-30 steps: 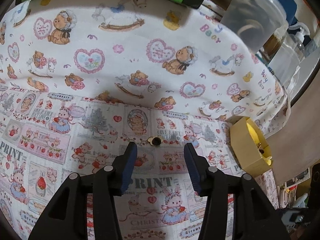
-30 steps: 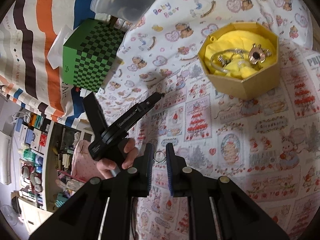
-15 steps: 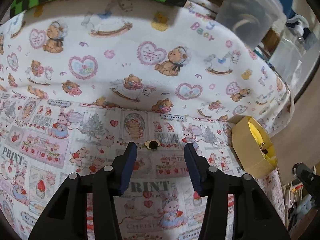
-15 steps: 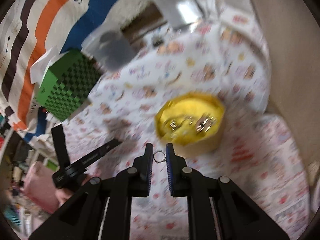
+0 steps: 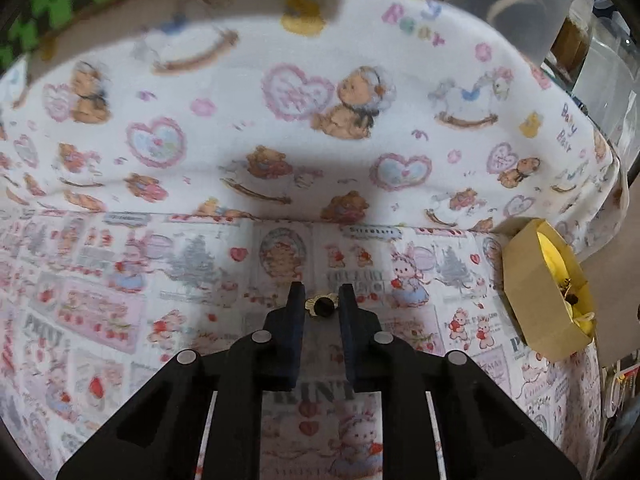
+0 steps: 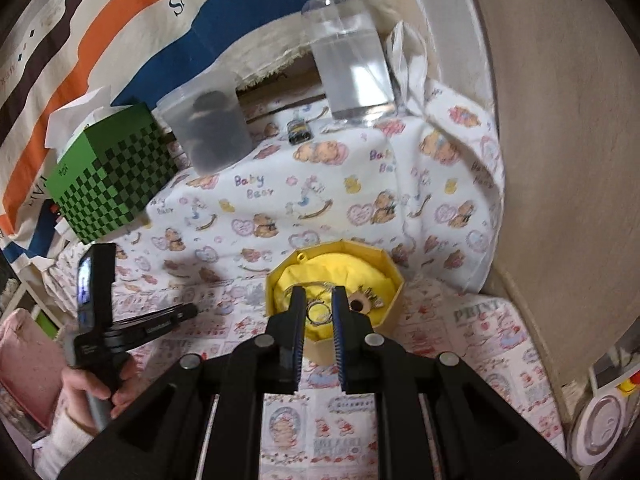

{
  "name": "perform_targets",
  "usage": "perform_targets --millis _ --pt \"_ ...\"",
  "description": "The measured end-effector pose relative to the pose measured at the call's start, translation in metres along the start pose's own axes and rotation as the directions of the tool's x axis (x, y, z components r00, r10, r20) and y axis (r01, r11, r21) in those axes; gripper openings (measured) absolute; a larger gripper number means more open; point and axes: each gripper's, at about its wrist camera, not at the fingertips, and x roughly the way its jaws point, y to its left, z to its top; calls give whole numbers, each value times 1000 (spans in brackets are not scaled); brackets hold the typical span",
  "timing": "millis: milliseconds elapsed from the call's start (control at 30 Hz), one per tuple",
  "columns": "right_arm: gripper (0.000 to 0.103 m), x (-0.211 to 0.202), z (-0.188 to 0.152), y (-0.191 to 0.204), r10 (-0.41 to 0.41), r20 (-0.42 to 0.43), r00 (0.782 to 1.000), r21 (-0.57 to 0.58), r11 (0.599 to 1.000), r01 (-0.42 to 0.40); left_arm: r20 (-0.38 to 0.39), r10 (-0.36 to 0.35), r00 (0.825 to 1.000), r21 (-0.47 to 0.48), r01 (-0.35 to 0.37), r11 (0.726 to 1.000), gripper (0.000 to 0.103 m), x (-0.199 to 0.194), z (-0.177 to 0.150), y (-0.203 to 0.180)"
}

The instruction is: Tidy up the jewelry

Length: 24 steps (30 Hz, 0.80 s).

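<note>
Jewelry is partly sorted: several pieces lie in the yellow box (image 6: 335, 285) at the cloth's right, the right gripper (image 6: 317, 312) pinches a silver ring (image 6: 319, 313) above it, and the left gripper (image 5: 322, 307) brackets, perhaps grips, a gold flower piece (image 5: 322, 306) on the near cloth.

The white bear-print cloth (image 6: 320, 200) carries "Baby Bear" in pastel letters – it shows several times in the right wrist view and again, blurred, on the same cloth (image 5: 360, 60) in the left wrist view. The strawberry-print cloth (image 6: 472, 320) bears "PRINT" in grey capitals; the left wrist view shows that word partly hidden behind the fingers. The striped fabric (image 6: 120, 20) behind reads "PARIS" – upside down.
</note>
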Motion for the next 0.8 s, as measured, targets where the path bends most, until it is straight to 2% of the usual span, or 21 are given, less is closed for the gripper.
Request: perform_targets --millis 67,167,300,367,433,500,567,633,700,800 --pt "12 -2 2 -3 14 11 1000 8 1000 -14 27 -11 1000 -7 11 1000 15 -14 2 1" --pt "12 -4 6 -12 46 25 999 38 998 -47 60 -71 996 -14 72 997 15 -41 8 -2" --pt "12 -3 12 -34 127 56 990 124 983 -133 147 -147 978 61 140 988 15 -88 17 -26" --pt "12 -2 13 -49 119 94 988 187 973 -135 173 -225 959 101 210 972 16 -106 21 -45" --pt "12 1 14 -58 117 109 987 218 966 -139 185 -321 929 126 302 945 16 -119 25 -62" --pt "12 6 14 -70 143 117 983 255 952 -168 208 -363 908 145 339 930 16 -123 26 -76" --pt "12 14 14 -78 204 113 972 287 930 -229 197 -379 904 155 353 923 16 -117 27 -94" --pt "12 23 14 -82 229 105 968 318 914 -251 165 -396 903 167 370 914 16 -105 25 -108" --pt "12 33 14 -81 260 87 962 321 906 -274 140 -387 911 178 362 915 16 -95 22 -123" --pt "12 45 14 -76 250 57 967 297 920 -256 108 -357 928 180 335 925 16 -72 16 -136"
